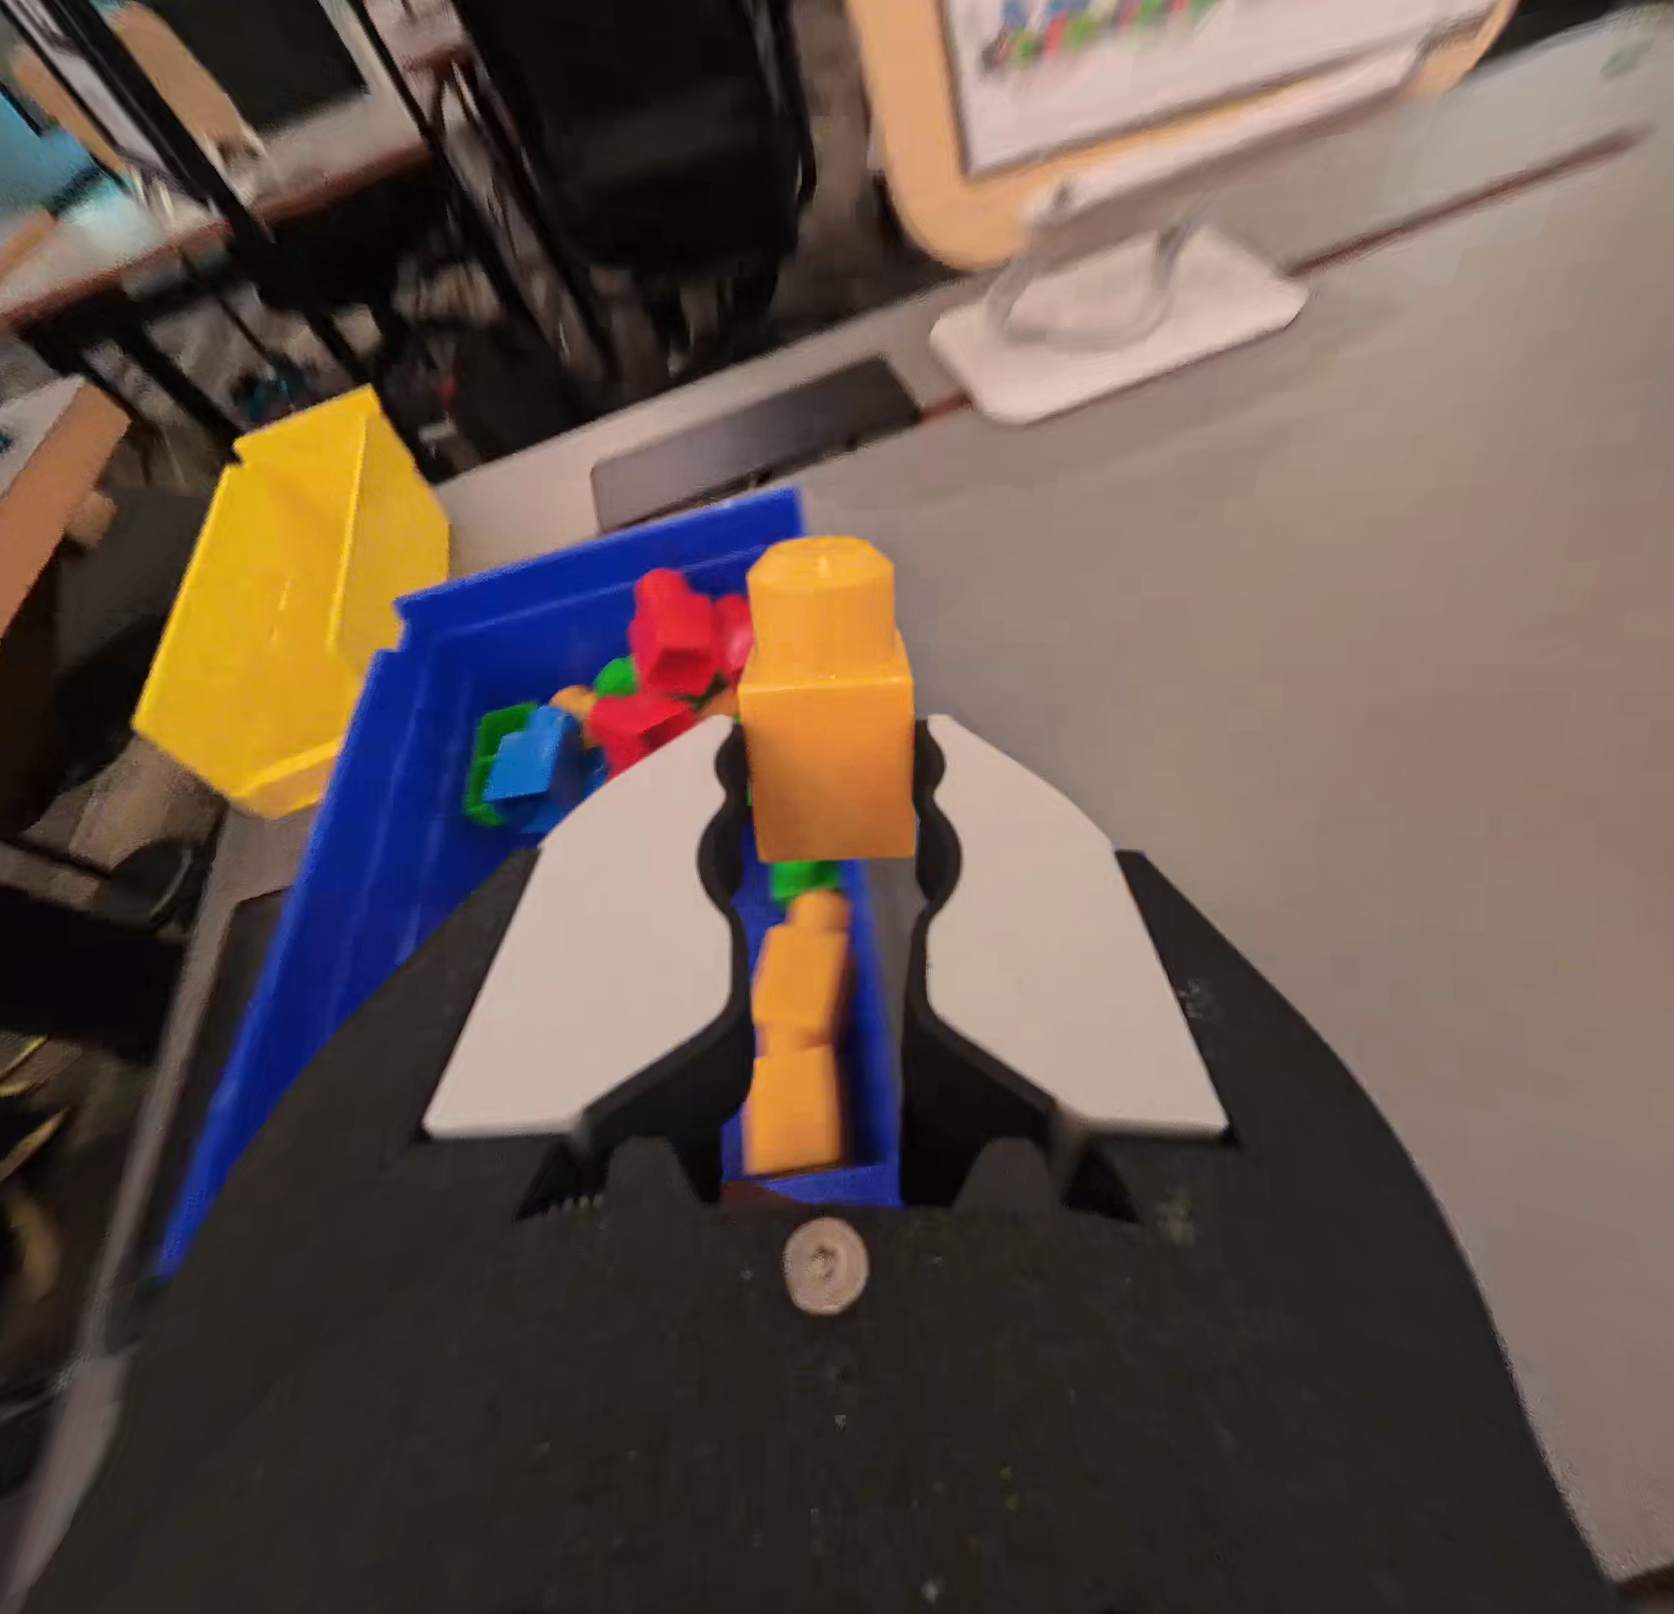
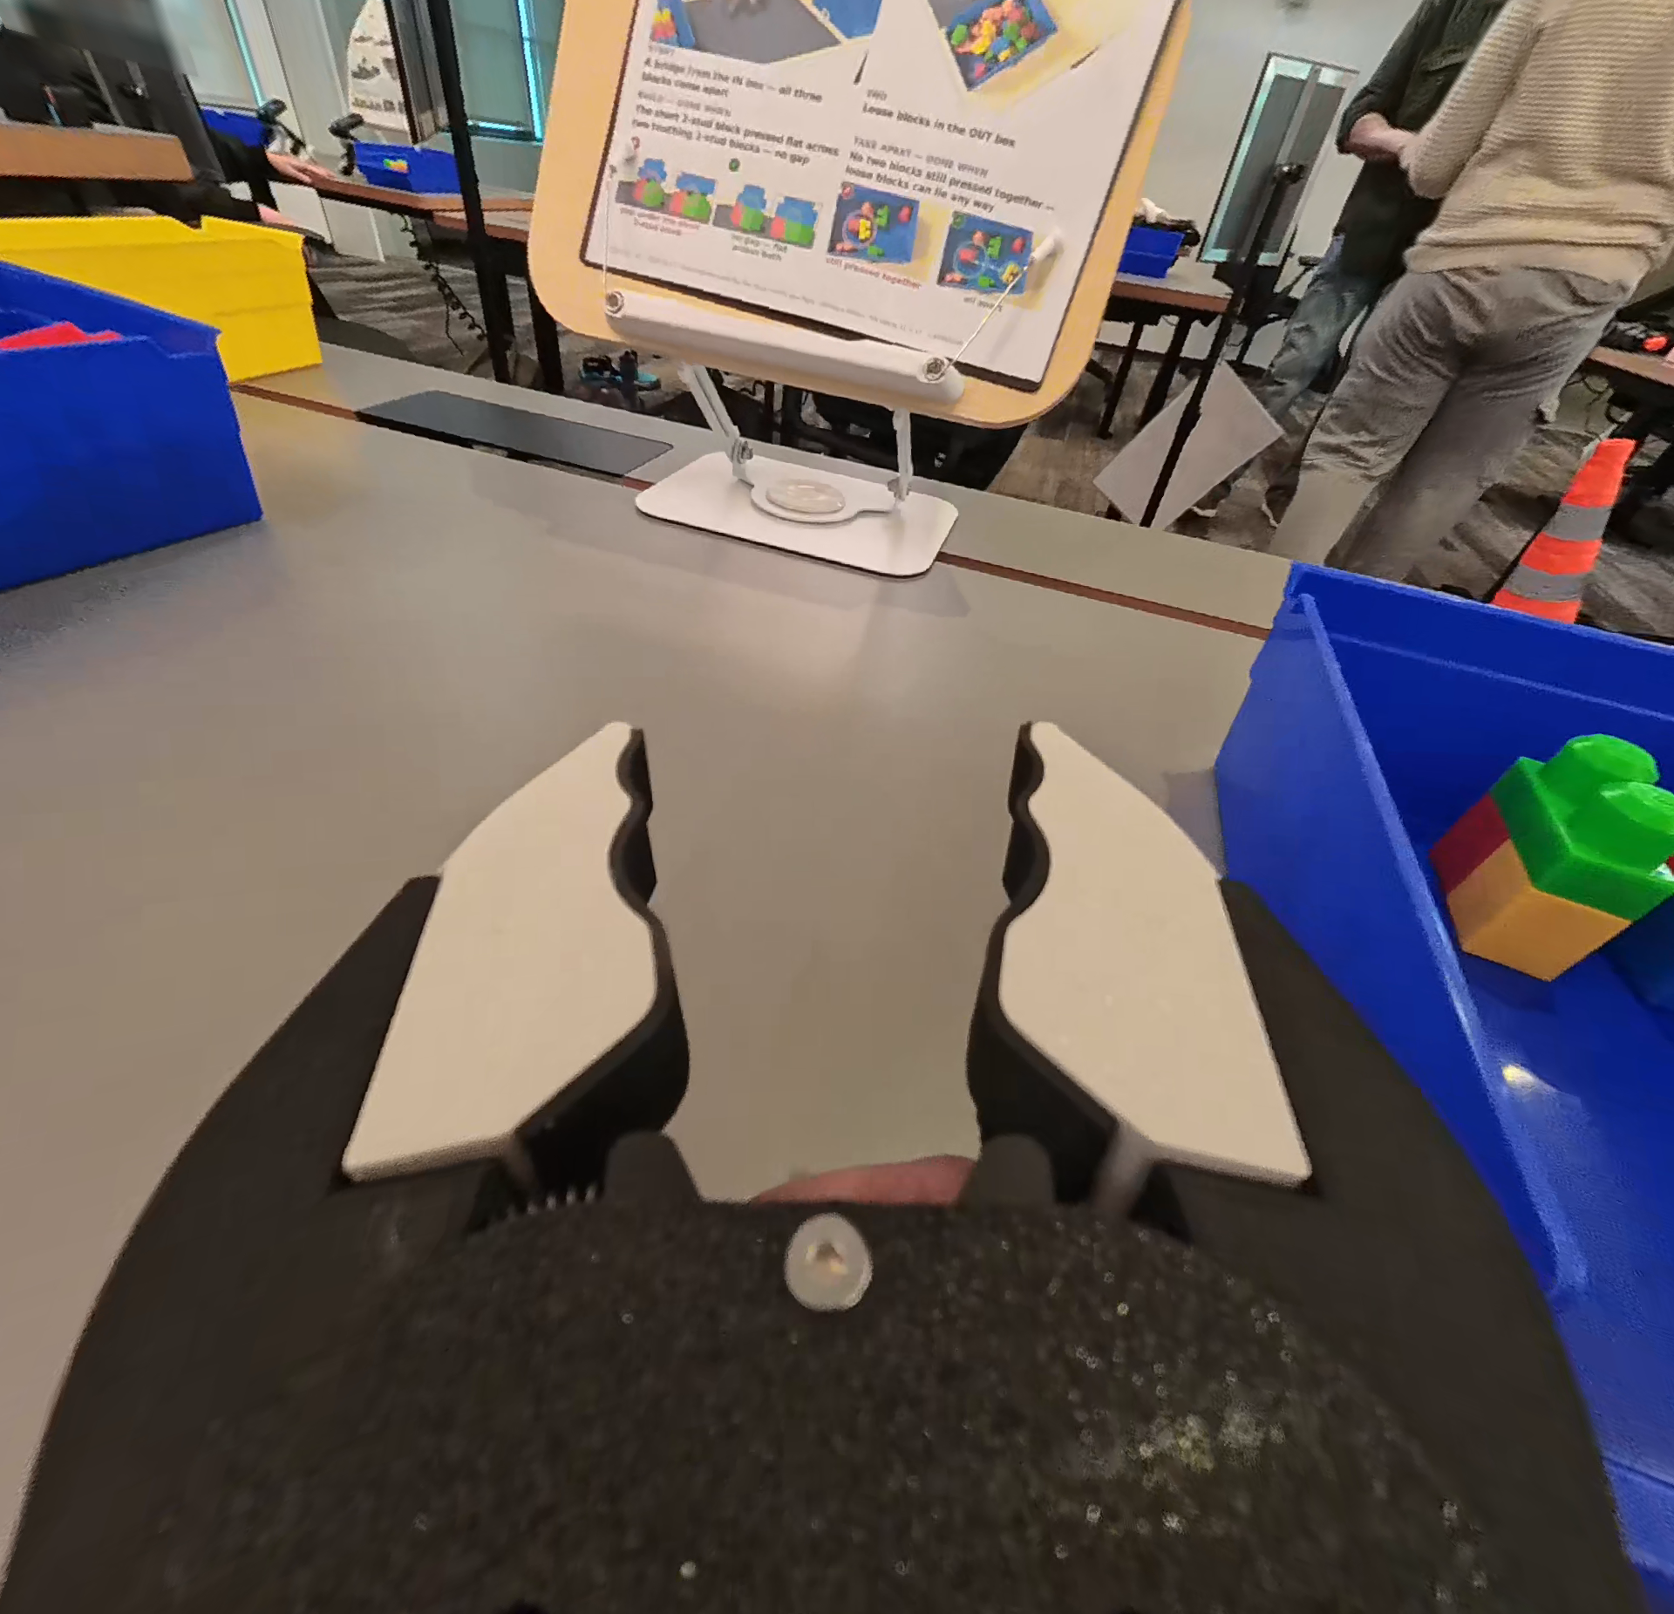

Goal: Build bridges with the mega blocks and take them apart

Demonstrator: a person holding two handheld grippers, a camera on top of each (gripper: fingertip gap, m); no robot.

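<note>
From the left wrist camera, the left gripper is closed down onto an orange one-stud block, pinching its square body between the two fingertips with the stud pointing up and away. It hangs over the near right corner of a blue bin on the grey table. Inside that bin lie loose blocks: red ones at the far end, a blue one and green ones to the left, and more orange blocks directly beneath the gripper. A yellow bin sits just beyond the blue one, tilted in this blurred view.

From the right wrist camera, the right gripper stands wide open and holds nothing, with bare table showing between its fingers. To its right is a second blue bin holding a small assembly: a green two-stud block pressed across an orange block and a dark red one, lying tipped. An instruction sheet on a stand is straight ahead at the table's far edge. People stand in the background at right.
</note>
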